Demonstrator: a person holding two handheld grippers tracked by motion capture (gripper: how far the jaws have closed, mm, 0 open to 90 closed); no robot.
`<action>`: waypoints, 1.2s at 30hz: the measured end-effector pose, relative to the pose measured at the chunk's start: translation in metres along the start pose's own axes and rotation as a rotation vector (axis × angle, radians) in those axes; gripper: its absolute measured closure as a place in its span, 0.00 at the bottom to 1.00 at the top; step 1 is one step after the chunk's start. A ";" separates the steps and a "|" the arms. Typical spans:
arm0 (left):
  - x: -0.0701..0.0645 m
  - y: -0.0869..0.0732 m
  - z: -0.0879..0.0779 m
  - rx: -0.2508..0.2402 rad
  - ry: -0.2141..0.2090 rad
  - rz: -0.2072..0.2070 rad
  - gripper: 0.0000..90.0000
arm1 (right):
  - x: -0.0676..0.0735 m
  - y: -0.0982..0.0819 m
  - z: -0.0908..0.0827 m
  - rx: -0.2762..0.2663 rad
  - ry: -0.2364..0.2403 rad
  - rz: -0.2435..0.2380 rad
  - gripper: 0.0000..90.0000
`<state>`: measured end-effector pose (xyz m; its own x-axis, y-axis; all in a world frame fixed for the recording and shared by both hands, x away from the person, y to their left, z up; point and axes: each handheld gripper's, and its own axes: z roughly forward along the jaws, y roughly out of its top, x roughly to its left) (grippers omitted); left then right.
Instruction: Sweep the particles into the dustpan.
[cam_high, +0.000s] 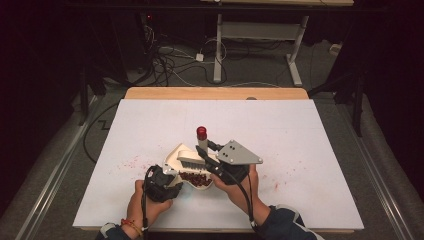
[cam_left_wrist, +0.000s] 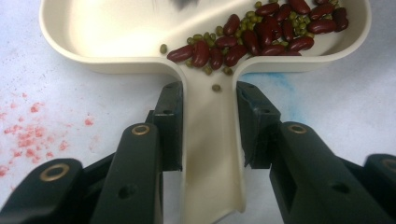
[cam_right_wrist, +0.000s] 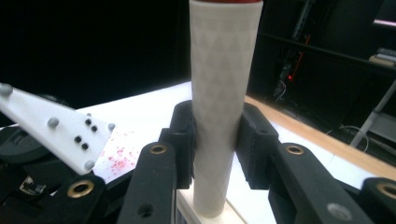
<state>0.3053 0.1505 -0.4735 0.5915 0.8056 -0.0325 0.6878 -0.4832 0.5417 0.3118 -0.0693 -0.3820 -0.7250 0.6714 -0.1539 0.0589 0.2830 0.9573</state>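
The left gripper has its jaws clamped on the handle of a cream dustpan, one black pad pressed to each side of the handle, which runs toward the camera between them. The right gripper is clamped the same way on the pale, textured handle of a small brush, which stands nearly upright and ends in a red cap. In the high view the brush head with its grey bristles sits over the pan's mouth, and the two grippers are close together near the front edge of the white table, left gripper at the near left of the pan, right gripper just to its right. Inside the pan lies a heap of red kidney beans mixed with small green beans, gathered toward the right side of the tray, with one green bean strayed into the throat of the handle. Reddish specks stain the sheet to the left of the pan. The sweeping step looks close to done, since no loose beans are plain on the table. The next move likely calls for lifting the brush clear of the pan and then keeping the pan level, or tipped slightly away from the handle, so the load doesn't roll down the handle channel and out.
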 end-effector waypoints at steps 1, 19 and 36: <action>0.000 0.000 0.000 0.000 0.000 0.002 0.71 | -0.003 0.002 -0.002 -0.006 -0.006 -0.003 0.78; 0.012 -0.004 -0.002 -0.010 0.003 -0.007 0.71 | -0.055 0.013 -0.039 0.032 -0.010 -0.046 0.78; 0.015 -0.005 -0.001 -0.011 0.001 -0.010 0.71 | -0.099 -0.011 -0.087 0.083 -0.094 0.007 0.78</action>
<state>0.3102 0.1659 -0.4756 0.5838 0.8110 -0.0370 0.6890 -0.4709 0.5509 0.3230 -0.1987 -0.3562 -0.6568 0.7339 -0.1731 0.1234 0.3311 0.9355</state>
